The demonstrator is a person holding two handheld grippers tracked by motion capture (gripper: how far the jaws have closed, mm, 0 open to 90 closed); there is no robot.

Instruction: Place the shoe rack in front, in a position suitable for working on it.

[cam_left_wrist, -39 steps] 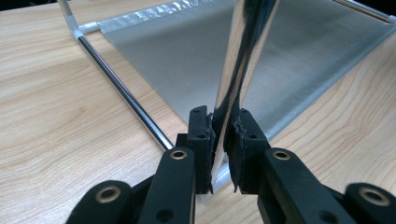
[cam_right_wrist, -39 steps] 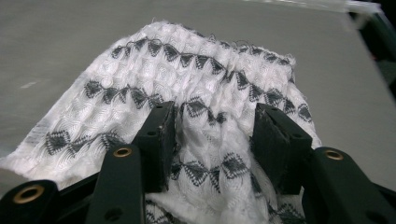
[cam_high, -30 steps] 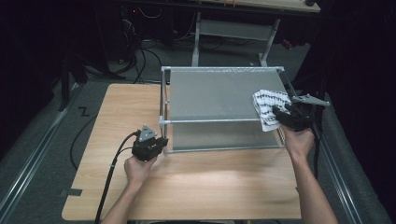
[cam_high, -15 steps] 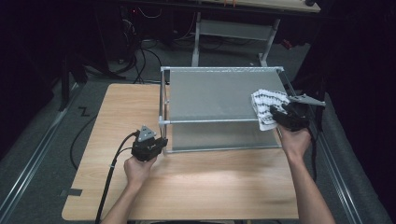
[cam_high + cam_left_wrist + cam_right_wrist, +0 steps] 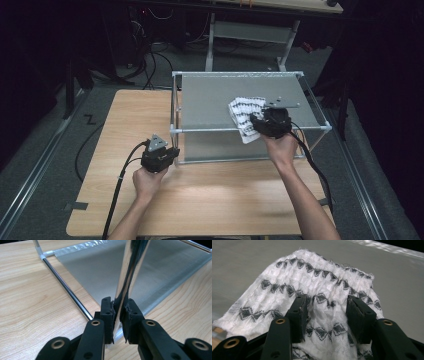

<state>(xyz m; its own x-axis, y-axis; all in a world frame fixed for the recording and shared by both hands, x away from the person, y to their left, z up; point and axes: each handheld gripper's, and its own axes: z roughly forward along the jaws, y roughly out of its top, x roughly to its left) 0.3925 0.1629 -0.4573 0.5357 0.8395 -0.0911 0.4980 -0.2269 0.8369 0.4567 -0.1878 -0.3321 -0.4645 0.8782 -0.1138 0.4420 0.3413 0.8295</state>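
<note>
Dark floor with loose black cables surrounds a light wooden table [image 5: 210, 200], on whose far half stands a low rack of shiny metal tubes with grey mesh shelves [image 5: 210, 95]. At the rack's near left corner the left gripper [image 5: 167, 150], held in the person's left hand [image 5: 147, 182], is clenched on the rack's upright chrome corner post [image 5: 128, 272]; in the left gripper view the two black jaws press against the post from either side, with the lower grey shelf and a bottom rail running off behind it. On the upper shelf, toward its near right part, lies a white waffle-weave cloth with rows of dark diamond patterning [image 5: 245, 116], bunched up, one corner hanging over the shelf's front tube. The right gripper [image 5: 260, 122], carried by the right hand [image 5: 281, 147], sits on this cloth from the right side. In the right gripper view [image 5: 325, 310] its jaws stand apart with a raised fold of the cloth [image 5: 317, 282] between them; whether the pads actually pinch the fabric I cannot tell.
</note>
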